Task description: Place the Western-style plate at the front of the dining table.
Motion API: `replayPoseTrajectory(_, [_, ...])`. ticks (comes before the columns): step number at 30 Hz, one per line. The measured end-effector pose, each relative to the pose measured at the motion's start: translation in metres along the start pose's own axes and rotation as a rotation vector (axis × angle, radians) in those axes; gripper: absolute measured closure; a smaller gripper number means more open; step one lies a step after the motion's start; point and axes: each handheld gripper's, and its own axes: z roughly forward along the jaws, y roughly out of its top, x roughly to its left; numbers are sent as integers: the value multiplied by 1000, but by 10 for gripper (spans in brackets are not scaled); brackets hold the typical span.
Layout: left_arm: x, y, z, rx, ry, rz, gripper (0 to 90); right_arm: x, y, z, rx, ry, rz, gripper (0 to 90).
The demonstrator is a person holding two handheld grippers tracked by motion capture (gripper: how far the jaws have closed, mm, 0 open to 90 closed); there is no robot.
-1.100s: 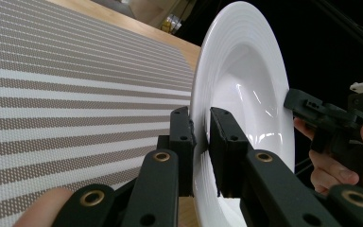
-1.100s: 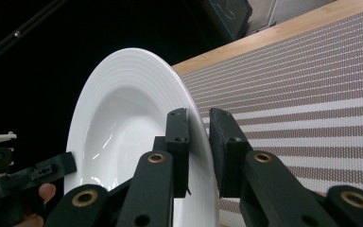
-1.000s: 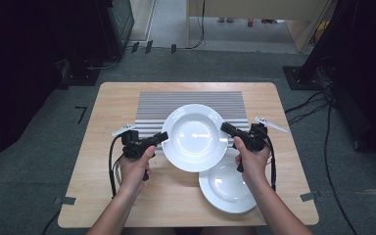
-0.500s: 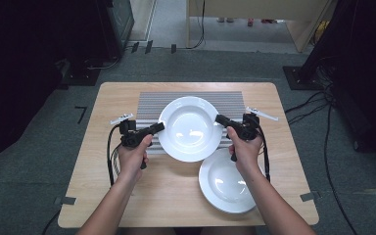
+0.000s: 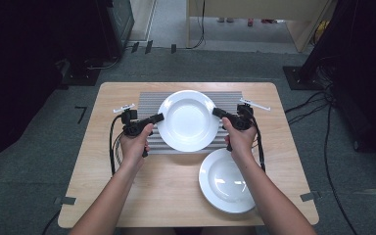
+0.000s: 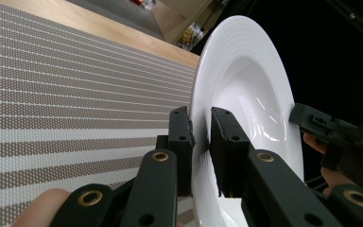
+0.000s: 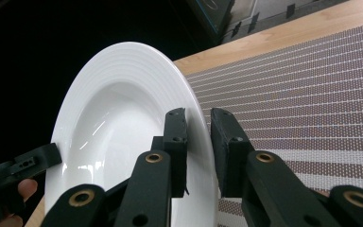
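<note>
A round white ceramic soup plate with a wide ribbed rim (image 5: 188, 120) is carried level above the striped grey-and-white woven placemat (image 5: 149, 105), which lies on the light wooden table (image 5: 103, 181). The left gripper (image 5: 157, 117) pinches the plate's left rim edge and the right gripper (image 5: 217, 112) pinches the opposite edge. In the left gripper view the black jaws sit narrow, one pad over and one under the thin rim (image 6: 199, 142); the right gripper view shows the same clamp from the other side (image 7: 196, 142). A second, matching white deep plate (image 5: 227, 180) rests on the bare table, near the person's right forearm and clear of the mat. Judgement on handling: glazed ceramic, stiff, moderately heavy for such small pads, and slick, so the rim could slide out if either side slackens or tilts. Brittle too; a drop or a hard set-down onto the table risks chipping. The flat outer rim is the sensible hold, at two opposing points, with the pads well in from the lip and both hands kept level and moving together.
</note>
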Motion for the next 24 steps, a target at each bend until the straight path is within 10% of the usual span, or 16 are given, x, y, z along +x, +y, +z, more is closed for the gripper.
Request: replayPoseTrajectory(24, [45, 16, 48, 75, 90, -125, 795, -26, 7, 62, 93, -120, 106, 780])
